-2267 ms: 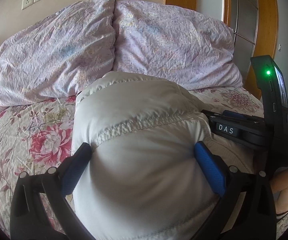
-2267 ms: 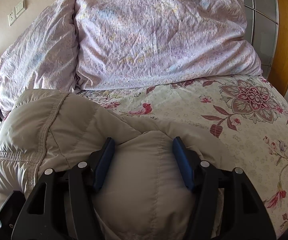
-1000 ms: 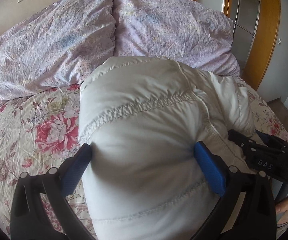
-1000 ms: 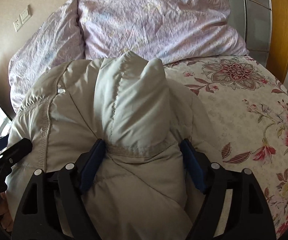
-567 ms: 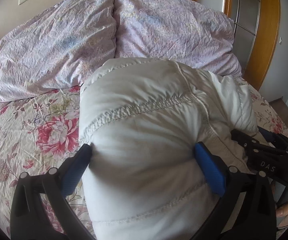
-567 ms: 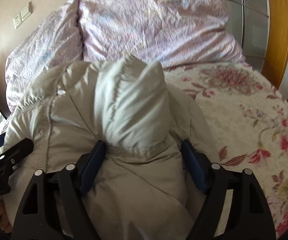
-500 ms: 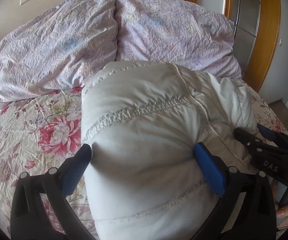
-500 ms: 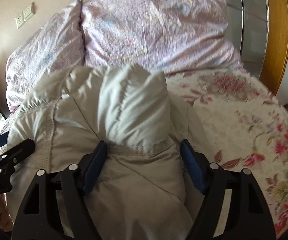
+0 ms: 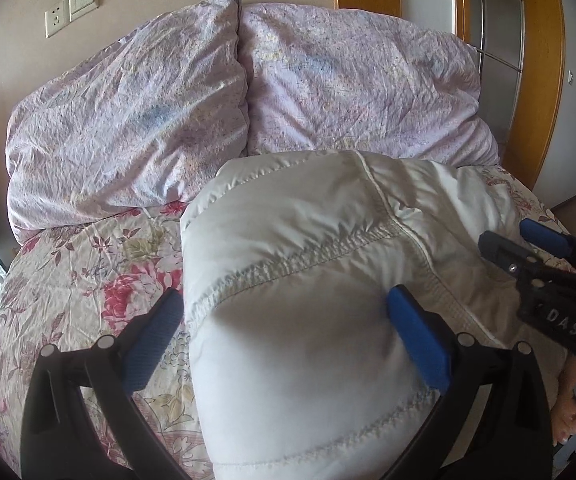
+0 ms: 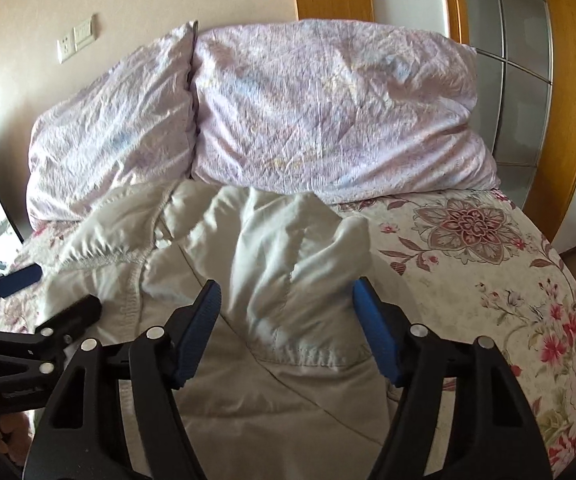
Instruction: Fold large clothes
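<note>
Left wrist view: my left tool point(image 9: 284, 328) clamps the puffy off-white quilted jacket point(image 9: 308, 264) on the floral bed point(image 9: 88, 264); my right tool point(image 10: 286, 312), jaws just narrowing, straddles its bunched fabric, grip unclear.

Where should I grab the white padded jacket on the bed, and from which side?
Probably the raised fold of the white padded jacket, just above its stitched seam. It stands up off the floral bedspread as a narrow ridge, so jaws can straddle it. Come from the near edge, pointing toward the pillows; elsewhere the fabric lies flat and wide.
</note>
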`<state>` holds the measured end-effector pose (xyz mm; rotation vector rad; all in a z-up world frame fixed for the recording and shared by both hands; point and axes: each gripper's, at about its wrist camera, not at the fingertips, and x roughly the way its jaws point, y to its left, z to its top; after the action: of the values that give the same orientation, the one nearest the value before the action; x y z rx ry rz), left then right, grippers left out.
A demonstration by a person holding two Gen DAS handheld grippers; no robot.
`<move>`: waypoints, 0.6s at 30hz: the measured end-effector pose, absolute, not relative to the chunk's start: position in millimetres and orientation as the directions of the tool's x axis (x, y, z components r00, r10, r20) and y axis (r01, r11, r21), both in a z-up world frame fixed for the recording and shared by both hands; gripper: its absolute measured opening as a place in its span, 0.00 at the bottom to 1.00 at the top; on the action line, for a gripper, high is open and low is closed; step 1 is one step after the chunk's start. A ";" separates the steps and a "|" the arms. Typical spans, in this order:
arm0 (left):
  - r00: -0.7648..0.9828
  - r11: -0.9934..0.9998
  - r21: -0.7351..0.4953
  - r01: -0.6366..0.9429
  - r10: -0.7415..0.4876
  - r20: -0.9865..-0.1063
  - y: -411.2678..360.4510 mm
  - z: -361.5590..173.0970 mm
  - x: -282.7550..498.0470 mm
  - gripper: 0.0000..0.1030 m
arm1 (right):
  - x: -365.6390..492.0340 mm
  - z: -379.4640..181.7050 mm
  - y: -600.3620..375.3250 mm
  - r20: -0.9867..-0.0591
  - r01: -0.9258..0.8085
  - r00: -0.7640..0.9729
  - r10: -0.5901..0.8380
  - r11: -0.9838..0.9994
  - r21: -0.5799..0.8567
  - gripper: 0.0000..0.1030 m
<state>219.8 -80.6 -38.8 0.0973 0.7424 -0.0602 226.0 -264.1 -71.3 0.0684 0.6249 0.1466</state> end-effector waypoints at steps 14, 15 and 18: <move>0.714 0.992 0.056 0.111 -0.040 -0.699 -93.3 -64.2 235.8 0.98 | 254.9 -107.5 -271.2 -0.662 -0.122 0.721 0.205 0.978 0.170 0.74; 0.716 0.992 0.058 0.109 -0.038 -0.697 -93.7 -66.4 236.7 0.98 | 256.2 -108.4 -270.7 -0.664 -0.123 0.719 0.205 0.978 0.169 0.75; 0.715 0.993 0.047 0.105 -0.042 -0.698 -92.4 -71.4 240.2 0.98 | 259.5 -110.8 -269.5 -0.671 -0.121 0.713 0.204 0.978 0.169 0.75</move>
<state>240.2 -92.4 -71.4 0.0853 0.7707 -0.0816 259.5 -269.5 -110.8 0.1154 0.7567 0.1807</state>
